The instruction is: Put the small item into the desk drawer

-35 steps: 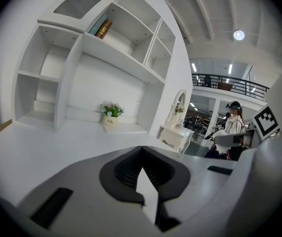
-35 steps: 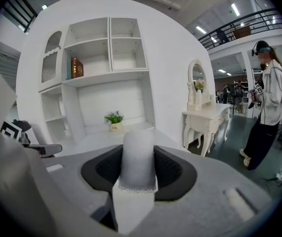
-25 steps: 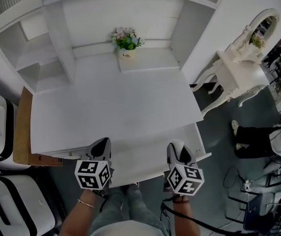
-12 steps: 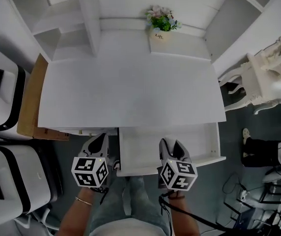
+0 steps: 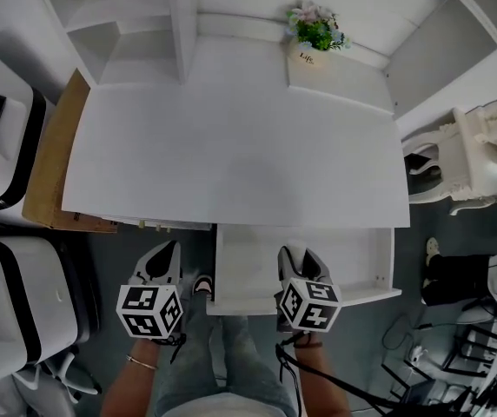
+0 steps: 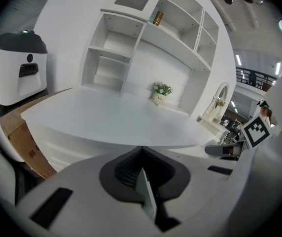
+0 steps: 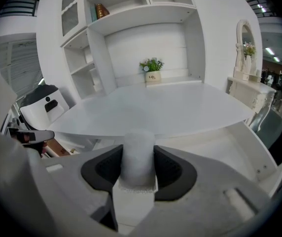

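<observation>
My right gripper [image 5: 294, 259] hangs over the front part of the open white drawer [image 5: 361, 263] under the desk top [image 5: 231, 155]. Its jaws are shut on a small white fuzzy roll [image 7: 138, 154], which stands upright between the dark pads [image 7: 173, 169]. The drawer floor [image 7: 225, 147] shows bare, below and to the right of the roll. My left gripper [image 5: 163, 259] is left of the drawer, in front of the desk edge. In the left gripper view its jaws [image 6: 141, 169] meet, and I see nothing held between them.
A small potted plant [image 5: 315, 31] stands at the back of the desk under the shelves. A cardboard box [image 5: 53, 159] and white machines [image 5: 1, 120] sit to the left. A white vanity table [image 5: 479, 146] is to the right. A shoe [image 5: 202, 285] shows below the desk edge.
Both grippers have come down in front of the desk and sit lower against the drawer front. The head view has shifted, so the desk lies more to the right.
</observation>
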Demonstrator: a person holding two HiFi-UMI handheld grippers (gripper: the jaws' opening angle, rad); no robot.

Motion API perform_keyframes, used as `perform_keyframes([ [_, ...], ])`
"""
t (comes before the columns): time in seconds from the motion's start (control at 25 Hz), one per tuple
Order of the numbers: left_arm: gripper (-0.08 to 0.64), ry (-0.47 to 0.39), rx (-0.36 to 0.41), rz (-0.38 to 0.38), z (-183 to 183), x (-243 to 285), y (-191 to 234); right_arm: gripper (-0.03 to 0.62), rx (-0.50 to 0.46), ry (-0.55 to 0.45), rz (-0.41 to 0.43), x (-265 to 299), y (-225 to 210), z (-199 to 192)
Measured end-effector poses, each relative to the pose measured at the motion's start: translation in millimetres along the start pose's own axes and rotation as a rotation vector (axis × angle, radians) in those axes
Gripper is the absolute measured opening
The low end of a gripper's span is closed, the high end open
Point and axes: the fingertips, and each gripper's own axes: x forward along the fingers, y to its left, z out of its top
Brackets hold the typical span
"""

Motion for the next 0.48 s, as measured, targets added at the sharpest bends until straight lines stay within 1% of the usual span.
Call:
perform_keyframes([
  [0.48, 0.0, 0.027, -0.06, 0.039, -21.6, 14.2, 19.1, 0.173, -0.05, 0.103, -0.023, 49.4, -20.4, -21.7],
])
